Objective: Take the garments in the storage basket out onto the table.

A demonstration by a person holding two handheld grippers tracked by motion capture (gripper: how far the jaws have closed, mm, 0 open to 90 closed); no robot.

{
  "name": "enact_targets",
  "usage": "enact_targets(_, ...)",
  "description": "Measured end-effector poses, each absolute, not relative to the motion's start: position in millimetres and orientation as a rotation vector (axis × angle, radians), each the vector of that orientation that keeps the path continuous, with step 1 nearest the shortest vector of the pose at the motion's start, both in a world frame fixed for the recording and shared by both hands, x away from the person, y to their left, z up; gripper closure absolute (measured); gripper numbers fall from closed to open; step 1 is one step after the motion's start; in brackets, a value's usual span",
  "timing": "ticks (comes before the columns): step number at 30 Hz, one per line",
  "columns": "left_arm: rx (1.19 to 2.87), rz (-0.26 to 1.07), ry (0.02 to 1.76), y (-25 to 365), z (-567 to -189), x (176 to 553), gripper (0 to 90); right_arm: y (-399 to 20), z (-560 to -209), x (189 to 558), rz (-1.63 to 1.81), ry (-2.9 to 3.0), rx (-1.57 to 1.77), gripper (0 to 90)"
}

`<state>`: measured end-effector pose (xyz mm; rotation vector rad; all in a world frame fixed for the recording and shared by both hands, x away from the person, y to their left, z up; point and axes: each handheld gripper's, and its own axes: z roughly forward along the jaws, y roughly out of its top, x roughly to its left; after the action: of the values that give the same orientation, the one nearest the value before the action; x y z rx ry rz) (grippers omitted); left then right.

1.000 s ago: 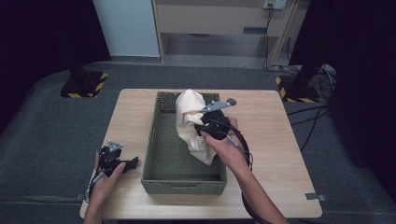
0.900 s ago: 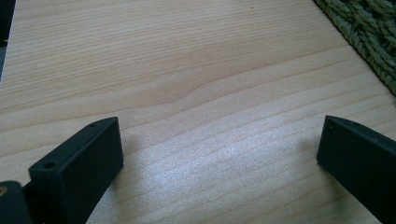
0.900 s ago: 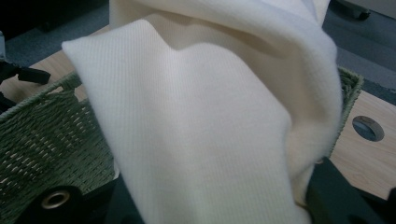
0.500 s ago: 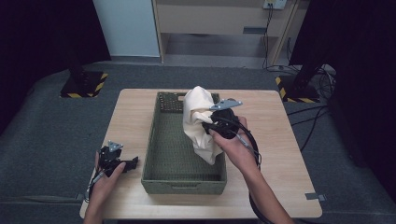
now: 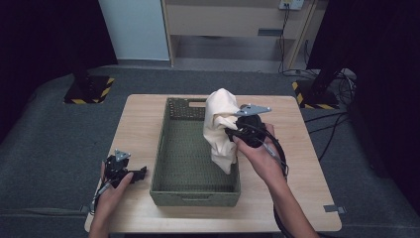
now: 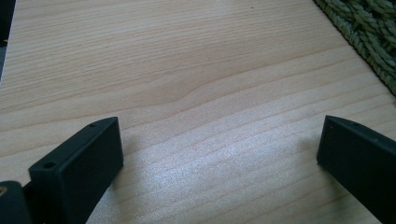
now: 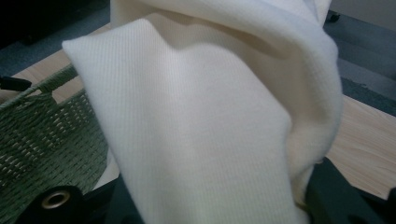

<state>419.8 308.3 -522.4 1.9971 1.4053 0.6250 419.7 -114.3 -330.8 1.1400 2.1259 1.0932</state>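
Two bare forearms, no sleeves. Left hand-held gripper (image 5: pixel 130 173): black body, grey three-cornered plate on top, thin cable trailing; blocky matte black jaws with small screw holes. Right hand-held gripper (image 5: pixel 232 133): black, same grey plate, thick black cable looping alongside.

Left tongs (image 5: pixel 140 172) agape, right tongs (image 5: pixel 229 132) clamped, raised

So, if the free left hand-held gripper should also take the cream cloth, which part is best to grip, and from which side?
Probably the loose lower end of the cream cloth, which hangs over the green basket. Come from the left, across the basket: the right hand-held gripper already pinches the cloth's right side higher up. The left hand-held gripper rests open on the table, so it is ready to close on that hanging fold.
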Motion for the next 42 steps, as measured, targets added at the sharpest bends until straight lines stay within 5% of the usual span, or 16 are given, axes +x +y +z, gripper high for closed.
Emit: enact_targets(42,1.997,0.625,1.405,308.3,-522.4,419.9,0.0,-166.7,-328.5,411.2,1.054,2.048,1.244,59.3)
